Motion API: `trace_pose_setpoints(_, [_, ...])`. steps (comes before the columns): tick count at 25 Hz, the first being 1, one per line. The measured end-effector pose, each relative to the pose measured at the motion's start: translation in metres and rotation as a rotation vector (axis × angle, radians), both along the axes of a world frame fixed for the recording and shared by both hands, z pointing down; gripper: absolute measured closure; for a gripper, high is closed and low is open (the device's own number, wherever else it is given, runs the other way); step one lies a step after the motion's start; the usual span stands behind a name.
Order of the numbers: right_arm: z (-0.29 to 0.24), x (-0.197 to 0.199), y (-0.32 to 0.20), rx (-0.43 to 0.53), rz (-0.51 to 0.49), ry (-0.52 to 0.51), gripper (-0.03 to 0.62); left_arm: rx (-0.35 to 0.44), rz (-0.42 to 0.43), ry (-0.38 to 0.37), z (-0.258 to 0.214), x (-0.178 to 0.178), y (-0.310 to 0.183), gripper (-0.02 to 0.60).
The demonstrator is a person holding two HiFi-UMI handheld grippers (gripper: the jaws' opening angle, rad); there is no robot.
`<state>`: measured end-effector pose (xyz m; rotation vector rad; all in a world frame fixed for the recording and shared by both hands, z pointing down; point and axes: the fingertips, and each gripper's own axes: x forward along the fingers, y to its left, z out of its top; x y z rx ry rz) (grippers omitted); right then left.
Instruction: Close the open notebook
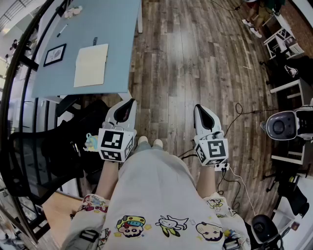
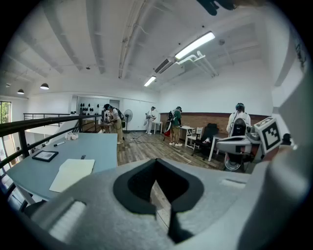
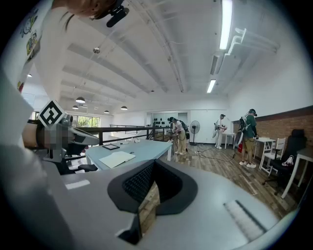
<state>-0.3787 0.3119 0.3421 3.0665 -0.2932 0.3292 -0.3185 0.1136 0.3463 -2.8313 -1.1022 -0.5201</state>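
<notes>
The notebook (image 1: 91, 65) lies flat on the light blue table (image 1: 110, 29) at the upper left, showing cream pages. It also shows in the left gripper view as the notebook (image 2: 72, 173) and in the right gripper view as the notebook (image 3: 116, 158). My left gripper (image 1: 130, 102) is shut and empty, held near my body over the wooden floor, short of the table's near edge. My right gripper (image 1: 197, 107) is likewise shut and empty, further right over the floor. The jaws of the left gripper (image 2: 160, 194) and the right gripper (image 3: 148, 197) meet with nothing between them.
On the table lie a black-framed tablet (image 1: 55, 54), a pen (image 1: 62, 30) and a crumpled white thing (image 1: 73, 10). A black office chair (image 1: 34, 156) stands at my left, a white machine (image 1: 283, 126) and cables at my right. Several people (image 2: 174, 126) stand far across the room.
</notes>
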Motion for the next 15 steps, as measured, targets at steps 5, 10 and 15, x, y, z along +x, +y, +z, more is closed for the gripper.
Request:
trace_pose_setpoints(5, [0.003, -0.015, 0.007, 0.007, 0.003, 0.004, 0.588, -0.014, -0.026, 0.008, 0.0, -0.012, -0.001, 0.583])
trace_pose_setpoints(10, [-0.001, -0.027, 0.013, -0.009, 0.002, 0.028, 0.588, -0.016, -0.056, 0.024, -0.004, -0.02, 0.001, 0.583])
trace_pose_setpoints(15, [-0.002, -0.029, 0.017, -0.006, -0.022, 0.032, 0.571, -0.027, -0.07, 0.009, -0.004, -0.025, 0.005, 0.531])
